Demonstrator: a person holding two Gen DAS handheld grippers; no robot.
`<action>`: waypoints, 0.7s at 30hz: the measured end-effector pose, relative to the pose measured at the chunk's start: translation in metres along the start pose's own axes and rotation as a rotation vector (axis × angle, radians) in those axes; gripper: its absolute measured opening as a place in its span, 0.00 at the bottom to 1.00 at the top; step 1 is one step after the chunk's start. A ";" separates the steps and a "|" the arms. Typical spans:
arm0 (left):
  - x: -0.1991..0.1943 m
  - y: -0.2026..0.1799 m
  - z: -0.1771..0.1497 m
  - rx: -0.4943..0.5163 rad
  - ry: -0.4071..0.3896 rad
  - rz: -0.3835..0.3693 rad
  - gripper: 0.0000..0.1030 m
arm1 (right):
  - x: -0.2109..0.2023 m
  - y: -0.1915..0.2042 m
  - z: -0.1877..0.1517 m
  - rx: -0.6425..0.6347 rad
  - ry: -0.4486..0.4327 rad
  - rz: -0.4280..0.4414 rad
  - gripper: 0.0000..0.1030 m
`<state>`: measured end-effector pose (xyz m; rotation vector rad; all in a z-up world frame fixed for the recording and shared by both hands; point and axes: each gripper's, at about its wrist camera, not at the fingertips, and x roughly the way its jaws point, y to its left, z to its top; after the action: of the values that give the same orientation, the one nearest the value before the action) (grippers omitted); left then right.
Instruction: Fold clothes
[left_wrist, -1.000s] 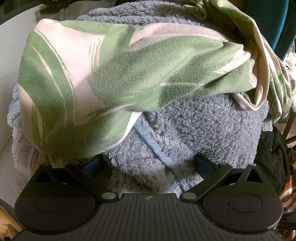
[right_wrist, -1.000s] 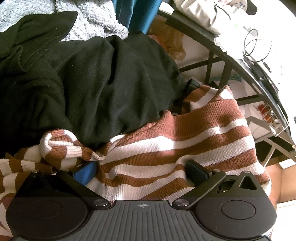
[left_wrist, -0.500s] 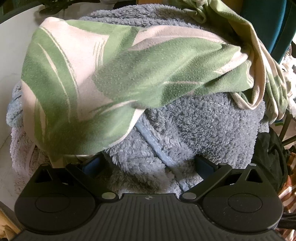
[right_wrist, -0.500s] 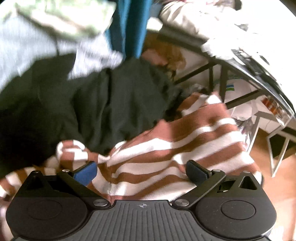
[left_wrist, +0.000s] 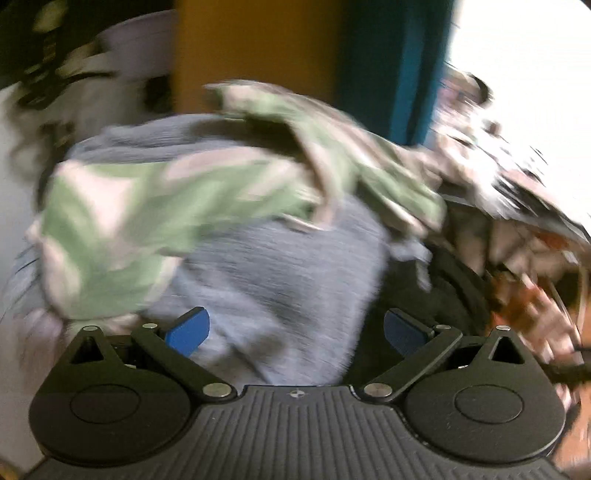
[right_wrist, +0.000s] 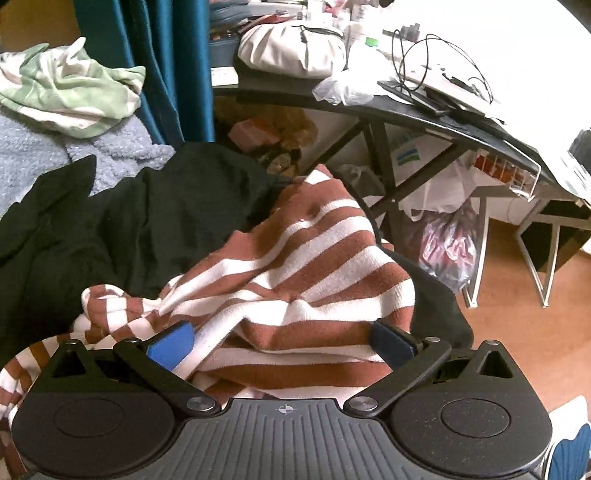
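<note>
In the blurred left wrist view a green and cream leaf-print cloth (left_wrist: 155, 206) is draped over a grey-blue fleece garment (left_wrist: 280, 280). My left gripper (left_wrist: 295, 330) is open just in front of the fleece, holding nothing. In the right wrist view a brown and white striped sweater (right_wrist: 306, 266) lies over a black garment (right_wrist: 140, 214). My right gripper (right_wrist: 282, 345) is open with its blue pads on either side of a fold of the sweater. The leaf-print cloth (right_wrist: 70, 92) and the fleece (right_wrist: 40, 151) show at upper left.
A teal curtain (right_wrist: 166, 59) hangs behind the pile. A dark desk (right_wrist: 424, 114) with a white bag, cables and clutter stands to the right, with bags (right_wrist: 450, 243) under it. Wooden floor (right_wrist: 517, 325) lies at the right. The left wrist view also shows an orange wall (left_wrist: 251, 55).
Both grippers have pulled back and tilted up from the pile, so more of the room shows. The left view is now smeared by motion. The clothes lie much as before.
</note>
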<state>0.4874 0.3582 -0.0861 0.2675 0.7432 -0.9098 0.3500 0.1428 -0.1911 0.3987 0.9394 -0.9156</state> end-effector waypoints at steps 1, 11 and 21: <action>0.016 -0.012 0.007 0.038 0.013 -0.015 0.99 | -0.001 0.001 0.001 0.005 0.002 0.004 0.99; 0.070 -0.066 -0.014 0.210 0.198 -0.108 0.68 | -0.012 -0.009 -0.003 0.011 0.008 0.013 0.99; 0.026 -0.033 0.007 -0.001 0.126 -0.098 0.09 | -0.015 -0.028 -0.006 0.101 0.022 0.010 0.99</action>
<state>0.4748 0.3185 -0.0961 0.2918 0.8795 -0.9918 0.3206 0.1379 -0.1797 0.5000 0.9121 -0.9535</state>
